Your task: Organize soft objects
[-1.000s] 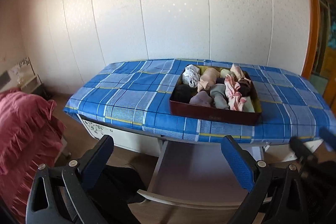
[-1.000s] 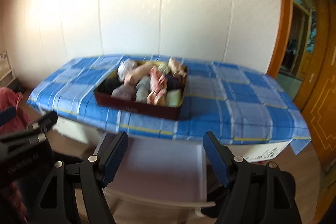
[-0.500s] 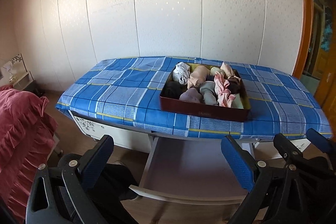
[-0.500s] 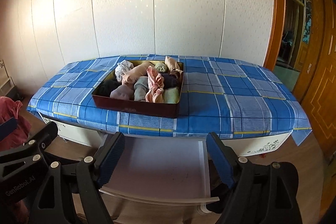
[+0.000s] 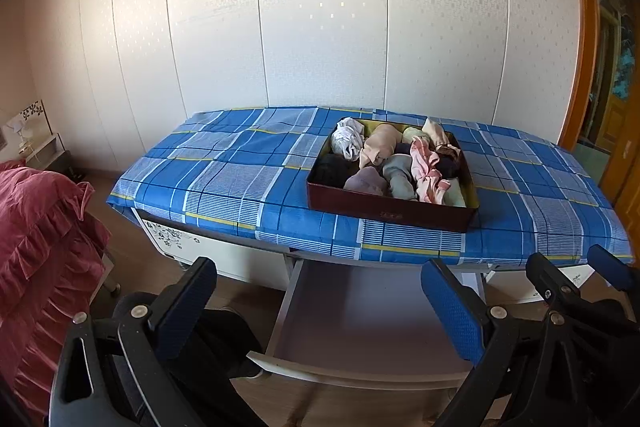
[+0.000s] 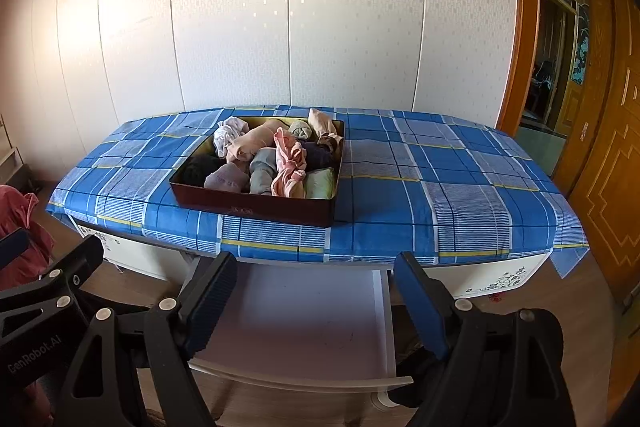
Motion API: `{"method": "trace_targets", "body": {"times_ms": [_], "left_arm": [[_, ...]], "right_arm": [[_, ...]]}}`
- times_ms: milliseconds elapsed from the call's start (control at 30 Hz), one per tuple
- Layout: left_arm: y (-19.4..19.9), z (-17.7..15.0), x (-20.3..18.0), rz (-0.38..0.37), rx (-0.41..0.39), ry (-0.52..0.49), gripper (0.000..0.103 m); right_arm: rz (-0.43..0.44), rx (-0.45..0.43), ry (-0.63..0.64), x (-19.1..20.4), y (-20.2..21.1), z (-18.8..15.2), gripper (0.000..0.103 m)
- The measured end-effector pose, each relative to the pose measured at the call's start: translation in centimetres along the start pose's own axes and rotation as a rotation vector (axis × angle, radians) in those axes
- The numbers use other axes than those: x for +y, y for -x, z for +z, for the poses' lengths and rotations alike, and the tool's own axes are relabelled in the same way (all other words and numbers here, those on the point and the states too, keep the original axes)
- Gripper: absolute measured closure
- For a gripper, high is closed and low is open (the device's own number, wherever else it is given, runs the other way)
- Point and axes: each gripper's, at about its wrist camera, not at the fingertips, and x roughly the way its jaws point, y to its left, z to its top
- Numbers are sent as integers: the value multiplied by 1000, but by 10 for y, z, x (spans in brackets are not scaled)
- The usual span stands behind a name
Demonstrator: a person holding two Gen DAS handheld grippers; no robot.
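From the left wrist view I find the left gripper (image 5: 320, 307) held low in front of the desk, its blue-padded fingers (image 5: 452, 311) spread wide with nothing between them. The landmark is the dark red box (image 5: 390, 213), which stands on the blue plaid cloth (image 5: 224, 179) near the front edge of the desk. Inside the box lie the rolled socks and small garments (image 5: 394, 163), packed close together: a white bundle in the far left corner, a black one nearer on the left, beige, grey and mauve rolls in the middle, a loose pink piece draped toward the right. Below and in front of the box an open drawer (image 5: 360, 319) stands pulled out, its floor bare as far as I can see. From the right wrist view the right gripper (image 6: 316, 303) hangs likewise in front of the drawer (image 6: 304, 311), fingers (image 6: 420, 303) wide apart and holding nothing; the box (image 6: 256, 205) sits just left of the cloth's middle, and a pale green roll shows at its near right corner. My judgement: every soft item in sight lies in the box, though the pink piece is untidy. That would fit either items gathered there and finished, or items waiting to go down into the drawer; I cannot settle which.
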Motion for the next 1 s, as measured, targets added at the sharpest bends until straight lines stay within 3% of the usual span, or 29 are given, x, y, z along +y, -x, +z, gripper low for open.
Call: {"method": "trace_targets", "body": {"times_ms": [1000], "left_arm": [[2,-2,-5,-16,1,-20,0]], "right_arm": [[6,19,-7,-1,-2,-1,21]]}}
